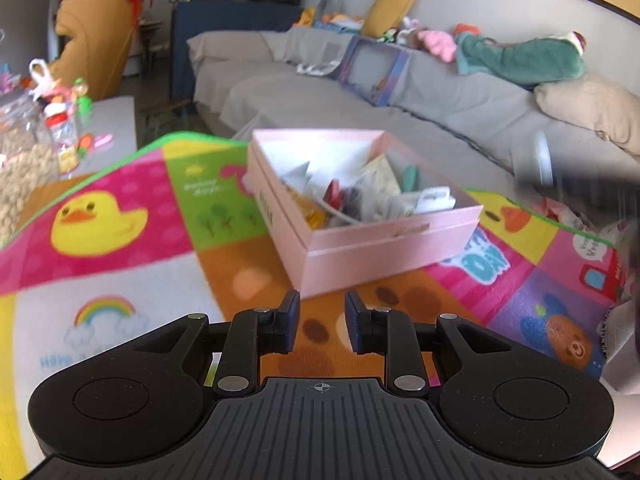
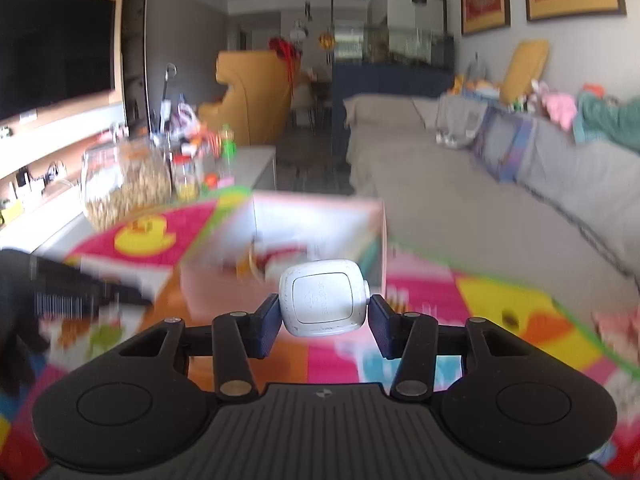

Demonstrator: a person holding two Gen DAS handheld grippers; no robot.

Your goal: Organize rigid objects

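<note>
So, the right gripper [image 2: 323, 316] is pinching a small white rounded-square plastic object [image 2: 322, 298], scuffed, with an inset panel facing the camera and a small nub on its right side against the right pad. It hangs above the colourful play mat [image 2: 520, 304], just short of the pink box [image 2: 320, 216], which looks blurred here. In the left wrist view the pink box [image 1: 360, 248] sits open on the play mat [image 1: 120, 216], cluttered with small items, with a divider inside. The left gripper [image 1: 322, 322] is empty, its jaws drawn near each other with a narrow gap, over bare orange mat near the box's front corner. A grey sofa [image 1: 400, 92] runs behind the box; a jar [image 2: 124, 184] stands far left.
</note>
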